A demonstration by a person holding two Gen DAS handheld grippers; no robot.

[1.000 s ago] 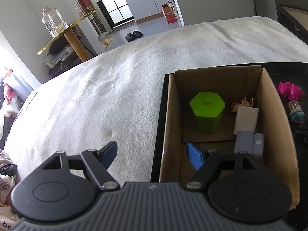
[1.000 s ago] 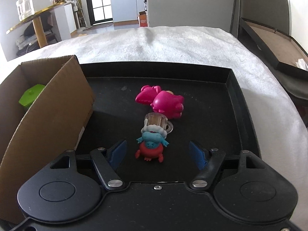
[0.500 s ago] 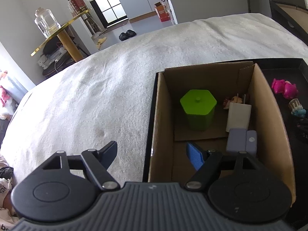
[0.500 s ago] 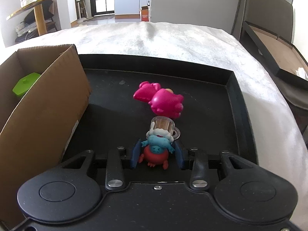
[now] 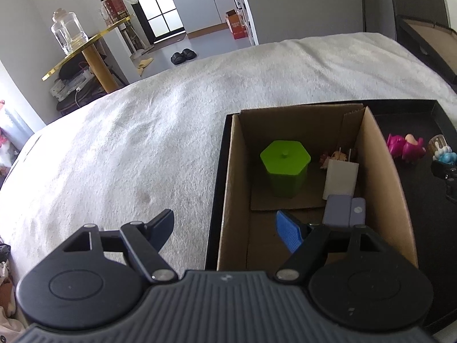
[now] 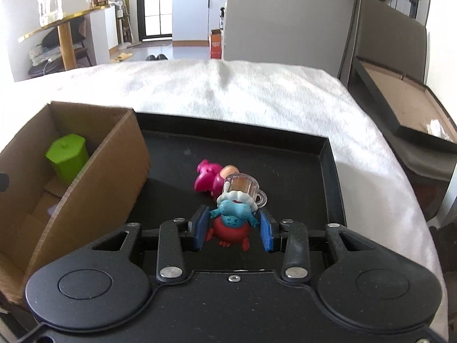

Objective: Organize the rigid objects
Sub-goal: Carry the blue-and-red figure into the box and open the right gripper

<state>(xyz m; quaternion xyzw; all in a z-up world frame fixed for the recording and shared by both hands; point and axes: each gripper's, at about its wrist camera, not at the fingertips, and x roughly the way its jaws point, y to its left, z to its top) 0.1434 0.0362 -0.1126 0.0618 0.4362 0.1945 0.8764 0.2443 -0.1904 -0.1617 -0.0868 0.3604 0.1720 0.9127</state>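
My right gripper [image 6: 232,228] is shut on a small red and blue toy figure [image 6: 232,219] with a clear mug on its head, lifted a little above the black tray [image 6: 325,154]. A pink toy [image 6: 207,177] lies on the tray just beyond it. The cardboard box [image 6: 94,177] stands at the tray's left end. In the left wrist view my left gripper [image 5: 225,228] hangs open and empty over the box's near left wall [image 5: 228,188]. Inside the box are a green hexagonal container [image 5: 285,168], a white block [image 5: 341,181], a lavender block [image 5: 344,211] and a small figure [image 5: 335,157].
The tray rests on a white fuzzy blanket [image 5: 142,143] covering a bed. To the right of the bed a dark flat box lid [image 6: 400,97] leans. A gold side table with a glass jar [image 5: 67,33] stands beyond the bed at the left.
My right gripper closed on the red and blue toy figure and raised it off the tray. The left gripper stayed open and barely moved.
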